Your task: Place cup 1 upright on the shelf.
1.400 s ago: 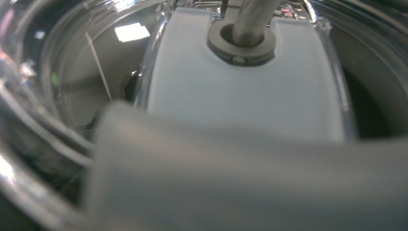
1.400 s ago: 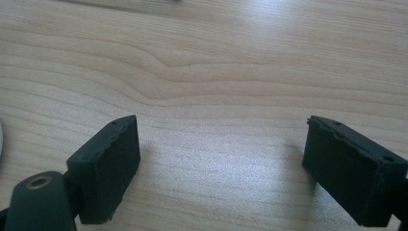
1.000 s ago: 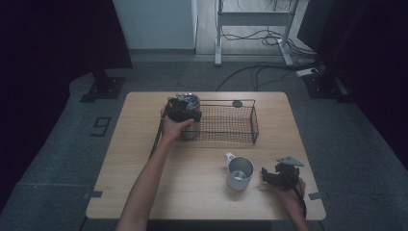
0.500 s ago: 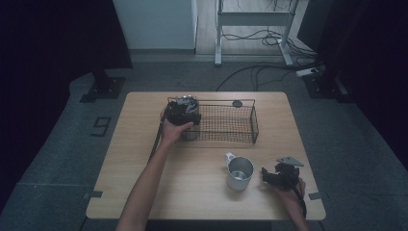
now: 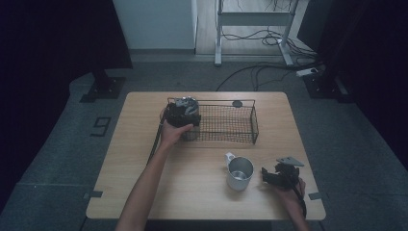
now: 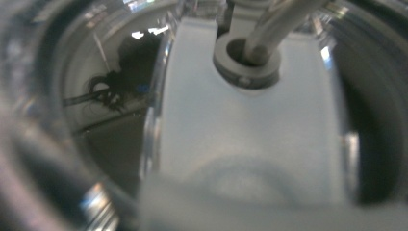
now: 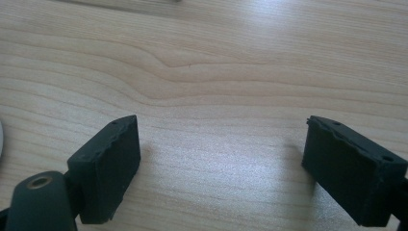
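Note:
A black wire basket [image 5: 253, 126] stands at the back middle of the wooden table [image 5: 144, 159]. My left gripper [image 5: 184, 111] is at the basket's left end, over a shiny grey object [image 5: 185, 102] there. In the left gripper view that shiny, glassy object [image 6: 250, 134] is blurred and very close. The left jaws have just been opening; they are hidden, so I cannot tell if anything is between them. A metal mug [image 5: 239, 172] stands at the front right. My right gripper [image 5: 267, 175] [image 7: 221, 132] rests just right of it, open, with bare wood between its pads.
A small black round thing [image 5: 236, 103] lies on the table behind the basket. Cables [image 5: 260, 72] and a metal stand [image 5: 219, 33] are on the floor beyond the table. The table's front right edge is close to the right hand.
The left hand and its gripper have shifted slightly at the basket's left end. The right gripper and the mug have stayed where they were.

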`<action>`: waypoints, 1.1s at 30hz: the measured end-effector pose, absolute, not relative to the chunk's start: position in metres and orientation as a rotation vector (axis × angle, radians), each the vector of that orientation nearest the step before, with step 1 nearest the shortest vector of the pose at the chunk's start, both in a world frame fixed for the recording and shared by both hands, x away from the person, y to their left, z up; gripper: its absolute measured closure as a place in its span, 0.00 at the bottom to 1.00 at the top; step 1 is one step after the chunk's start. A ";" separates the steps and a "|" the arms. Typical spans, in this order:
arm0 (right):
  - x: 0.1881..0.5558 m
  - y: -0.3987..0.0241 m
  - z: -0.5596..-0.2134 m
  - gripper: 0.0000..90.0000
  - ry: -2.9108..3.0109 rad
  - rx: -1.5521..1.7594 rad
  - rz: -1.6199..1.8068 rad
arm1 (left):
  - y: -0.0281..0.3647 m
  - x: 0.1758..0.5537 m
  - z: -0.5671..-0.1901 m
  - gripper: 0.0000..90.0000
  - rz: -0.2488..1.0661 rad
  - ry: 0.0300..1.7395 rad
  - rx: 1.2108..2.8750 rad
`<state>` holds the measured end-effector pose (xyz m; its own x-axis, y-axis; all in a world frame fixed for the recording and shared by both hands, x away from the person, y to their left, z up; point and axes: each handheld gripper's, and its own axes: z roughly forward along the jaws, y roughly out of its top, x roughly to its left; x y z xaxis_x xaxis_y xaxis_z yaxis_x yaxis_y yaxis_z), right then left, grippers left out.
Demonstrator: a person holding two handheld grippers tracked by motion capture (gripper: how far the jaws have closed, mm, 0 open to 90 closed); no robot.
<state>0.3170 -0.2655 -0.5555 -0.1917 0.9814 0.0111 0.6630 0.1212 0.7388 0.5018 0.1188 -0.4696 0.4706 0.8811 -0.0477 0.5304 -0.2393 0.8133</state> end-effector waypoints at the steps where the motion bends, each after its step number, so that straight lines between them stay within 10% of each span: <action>1: 0.317 -0.265 -0.556 0.14 1.916 1.586 0.858 | 0.120 0.501 -0.469 0.02 0.544 1.171 1.906; 33: 0.317 -0.265 -0.556 0.14 1.915 1.587 0.857 | 0.155 0.459 -0.447 0.02 0.554 1.116 1.824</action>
<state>0.3171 -0.2655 -0.5557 -0.1911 0.9815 0.0120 0.6628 0.1200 0.7391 0.4588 0.1553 -0.4468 0.4921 0.8673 -0.0752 0.4641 -0.1882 0.8656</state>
